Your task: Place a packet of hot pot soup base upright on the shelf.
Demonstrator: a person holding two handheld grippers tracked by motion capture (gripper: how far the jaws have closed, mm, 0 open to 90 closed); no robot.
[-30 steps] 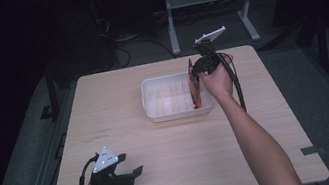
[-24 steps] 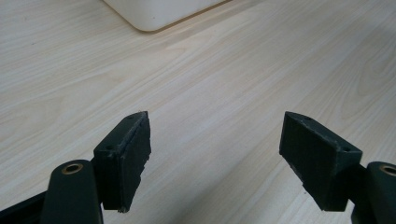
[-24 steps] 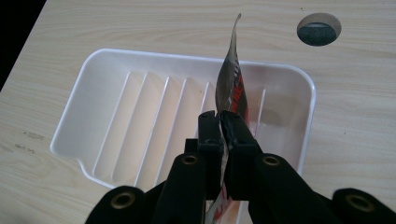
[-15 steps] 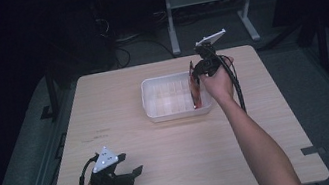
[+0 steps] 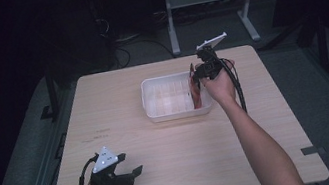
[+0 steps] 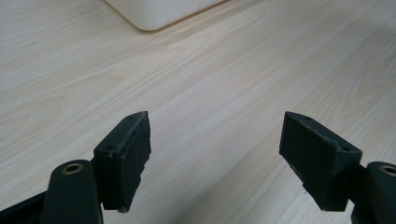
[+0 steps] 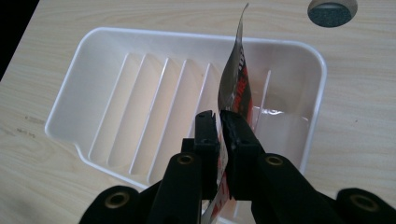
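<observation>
- Right gripper [image 7: 219, 122] is clamped on a thin red-and-silver packet [image 7: 237, 88], held edge-on over the white tray [image 7: 70, 100].
- High view: right gripper [image 5: 198, 72] sits at the tray's [image 5: 151, 112] right end; the packet [image 5: 196, 92] hangs down into it, lower end near the floor by the right wall. Can't tell if it's touching.
- Tray has ribbed slots; the packet is over the rightmost ones, with the tray's open end pocket just beyond.
- Left gripper [image 5: 130, 175] is idle, low at the near-left of the table [image 5: 174, 162], well apart from the tray. Jaws spread wide, nothing between them, bare wood in the left gripper view.
- Step, my read: placing the packet in the tray, mid-lowering, not released.
- Next move calls for: line the packet's edge up with one slot, lower until it seats, then open the jaws and lift straight up.
- Risk: packet is floppy and curved, so it may catch a rib or flop over on release.
</observation>
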